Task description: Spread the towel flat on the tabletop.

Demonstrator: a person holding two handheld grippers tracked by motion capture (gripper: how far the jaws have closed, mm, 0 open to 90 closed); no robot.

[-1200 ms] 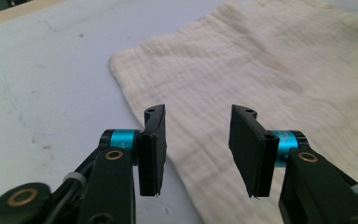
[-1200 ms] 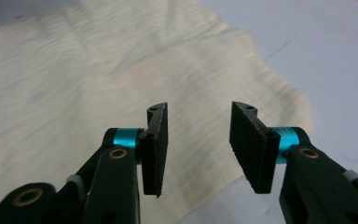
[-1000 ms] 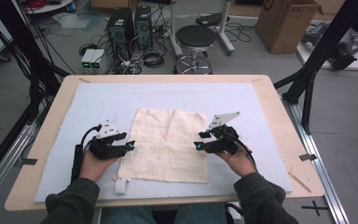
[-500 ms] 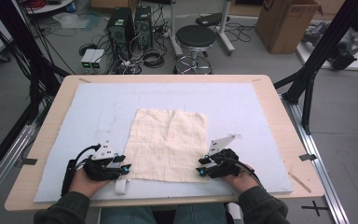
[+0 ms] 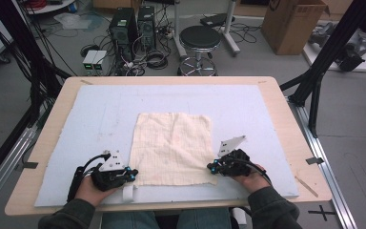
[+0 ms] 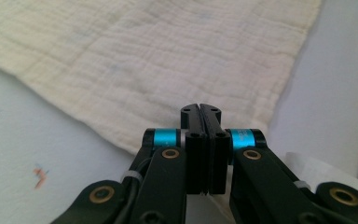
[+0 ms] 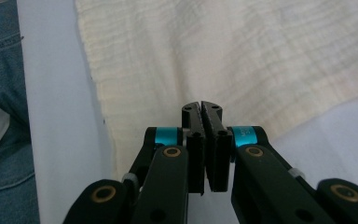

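Observation:
A cream, crinkled cloth [image 5: 171,143] lies flat in the middle of the pale blue mat [image 5: 100,114]. My left gripper [image 5: 132,175] is at the cloth's near left corner and my right gripper [image 5: 210,168] at its near right corner. In the left gripper view the jaws [image 6: 200,108] have just closed and stand pressed together over the corner of the cloth [image 6: 144,60]. The right gripper view has the jaws [image 7: 201,106] closed the same way over the edge of the cloth [image 7: 261,56]. The cloth's very corners are hidden under the jaws.
The mat covers a wooden table [image 5: 286,109]. A white tag [image 5: 128,192] lies on the mat beside the left gripper. On the floor beyond the table stand a black stool [image 5: 200,38], computer towers [image 5: 128,24] and a cardboard box [image 5: 293,24]. Black frame legs flank the table.
Both hands have slid along the cloth's sides toward the near edge and lower, ending at its near corners. Both pairs of jaws went from open to closed.

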